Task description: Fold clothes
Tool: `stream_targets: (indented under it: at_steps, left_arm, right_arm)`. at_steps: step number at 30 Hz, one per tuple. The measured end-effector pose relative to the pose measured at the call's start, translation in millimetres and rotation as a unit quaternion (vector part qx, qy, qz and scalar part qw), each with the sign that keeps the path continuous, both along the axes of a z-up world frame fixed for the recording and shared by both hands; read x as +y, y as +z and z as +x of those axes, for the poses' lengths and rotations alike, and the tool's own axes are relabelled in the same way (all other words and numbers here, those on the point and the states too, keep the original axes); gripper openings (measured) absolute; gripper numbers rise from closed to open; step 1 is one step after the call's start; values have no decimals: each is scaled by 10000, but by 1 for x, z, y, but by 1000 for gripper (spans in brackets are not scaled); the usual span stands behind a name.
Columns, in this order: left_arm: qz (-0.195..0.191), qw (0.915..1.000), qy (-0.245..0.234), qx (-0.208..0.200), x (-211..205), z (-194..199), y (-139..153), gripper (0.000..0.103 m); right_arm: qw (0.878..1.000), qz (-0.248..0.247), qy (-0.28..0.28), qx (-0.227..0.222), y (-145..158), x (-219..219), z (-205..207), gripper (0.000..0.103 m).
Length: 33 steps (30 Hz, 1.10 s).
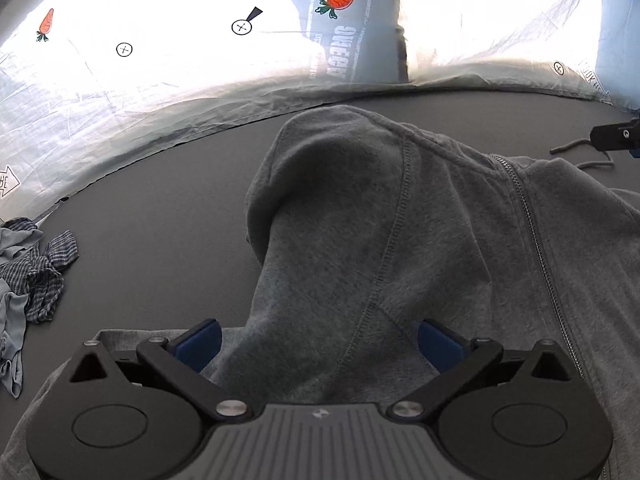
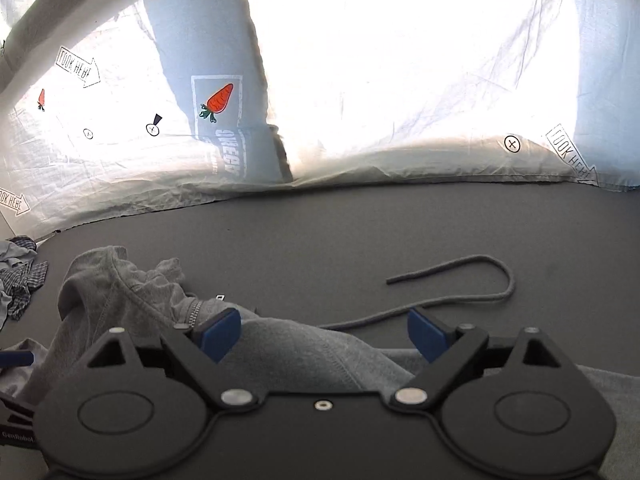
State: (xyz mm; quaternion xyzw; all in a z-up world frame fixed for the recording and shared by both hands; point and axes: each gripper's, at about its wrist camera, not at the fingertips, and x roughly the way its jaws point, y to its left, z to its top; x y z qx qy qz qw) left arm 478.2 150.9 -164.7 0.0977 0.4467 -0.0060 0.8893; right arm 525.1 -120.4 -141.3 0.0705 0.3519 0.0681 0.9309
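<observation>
- A gray zip hoodie (image 1: 360,220) lies rumpled on a dark gray table (image 1: 160,220).
- The left gripper (image 1: 320,346) is spread wide, with hoodie cloth between its blue pads (image 1: 200,342), not pinched.
- The right gripper (image 2: 324,334) is also spread over the hoodie.
- The drawstring (image 2: 460,300) trails across the table.
- Checked clothes (image 1: 36,272) sit at the left edge.

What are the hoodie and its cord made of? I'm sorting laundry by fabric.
The hoodie looks like heathered grey cotton-blend fleece: matte, slightly fuzzy nap, with visible topstitched seams. Its zip seems metal, judging by the shiny teeth. The cord looks like braided matte grey cotton. Fibre content can't be confirmed by look.
</observation>
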Motion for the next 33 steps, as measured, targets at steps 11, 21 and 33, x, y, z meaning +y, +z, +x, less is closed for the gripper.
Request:
stream_targets:
  at_steps: [11, 21, 33]
  left_arm:
    - [-775, 9953, 562, 174, 25, -6, -26, 103]
    - [-1709, 9804, 943, 276, 40, 14, 23, 103]
    - [-1645, 9827, 736, -434, -11, 93, 81, 103]
  right_arm:
    - [9925, 283, 127, 1186, -49, 35, 47, 33]
    - [9937, -130, 414, 1038, -55, 47, -44, 33]
    - [9937, -181, 515, 974, -55, 46, -45, 33]
